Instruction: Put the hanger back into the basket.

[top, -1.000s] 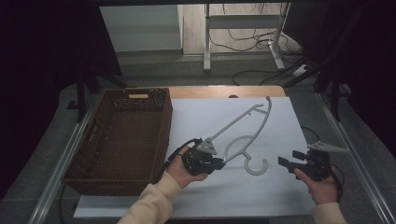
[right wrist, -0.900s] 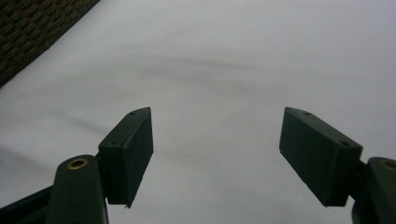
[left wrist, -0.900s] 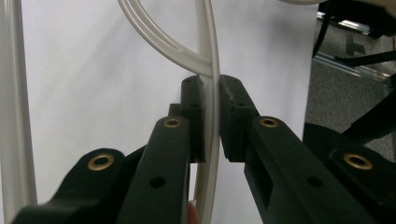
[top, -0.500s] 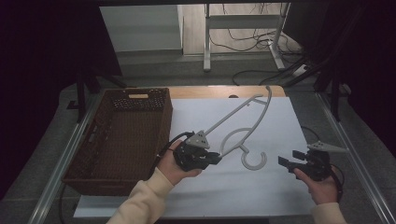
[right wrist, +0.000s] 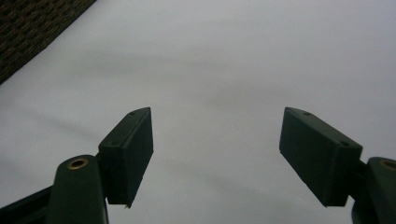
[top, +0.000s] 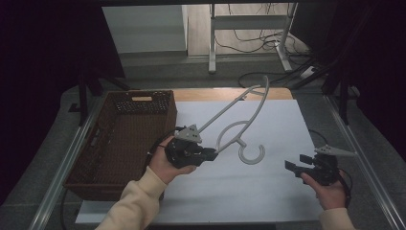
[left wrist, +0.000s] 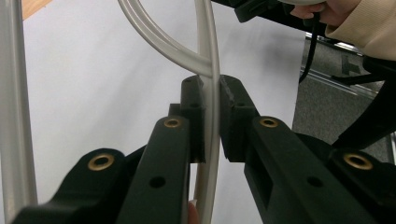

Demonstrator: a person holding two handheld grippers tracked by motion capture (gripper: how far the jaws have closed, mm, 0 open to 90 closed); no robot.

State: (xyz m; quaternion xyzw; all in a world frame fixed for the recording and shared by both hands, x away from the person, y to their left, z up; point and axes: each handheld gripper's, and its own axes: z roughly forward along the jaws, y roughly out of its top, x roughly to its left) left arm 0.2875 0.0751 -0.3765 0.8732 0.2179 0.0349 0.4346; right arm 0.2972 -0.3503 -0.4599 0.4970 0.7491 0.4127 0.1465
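High view: smooth curved plastic hanger (top: 238, 125), woven basket (top: 125, 139).

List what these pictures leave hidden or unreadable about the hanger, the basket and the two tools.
- Hanger: in the left gripper view the top edge cuts off its bars, and the left tool covers the clamped stretch.
- Basket: in the high view its floor is too dark to show any contents; the right gripper view catches just a corner.
- Right tool: small in the high view, with the hand covering its rear.
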